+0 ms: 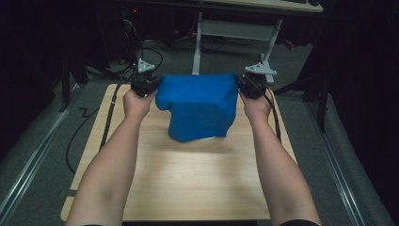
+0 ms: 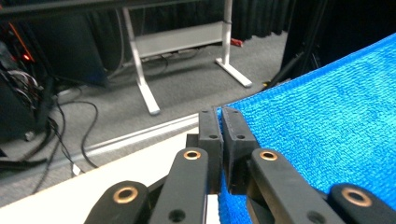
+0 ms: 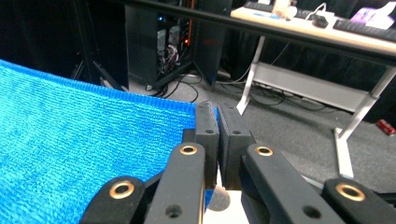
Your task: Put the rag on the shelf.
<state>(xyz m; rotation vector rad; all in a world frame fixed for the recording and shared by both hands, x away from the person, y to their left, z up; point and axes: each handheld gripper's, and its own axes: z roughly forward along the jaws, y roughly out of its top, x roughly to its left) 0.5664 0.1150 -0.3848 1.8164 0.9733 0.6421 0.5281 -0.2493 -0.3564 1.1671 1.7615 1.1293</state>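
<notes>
I see a bright blue towel (image 1: 197,106) of looped, terry-like weave held stretched above the far half of the wooden table (image 1: 188,183), its top edge taut between the two tools and its lower part hanging in a fold down toward the tabletop. My left gripper (image 1: 151,85) has its jaws pressed together on the towel's left top corner; the left gripper view shows the fabric pinched between them. My right gripper (image 1: 245,86) is clamped likewise on the right top corner. Both forearms reach in from the near edge. Beyond the table, grey carpet, a white-legged desk (image 1: 235,28) and loose cables (image 1: 80,136) lie in dim light.
</notes>
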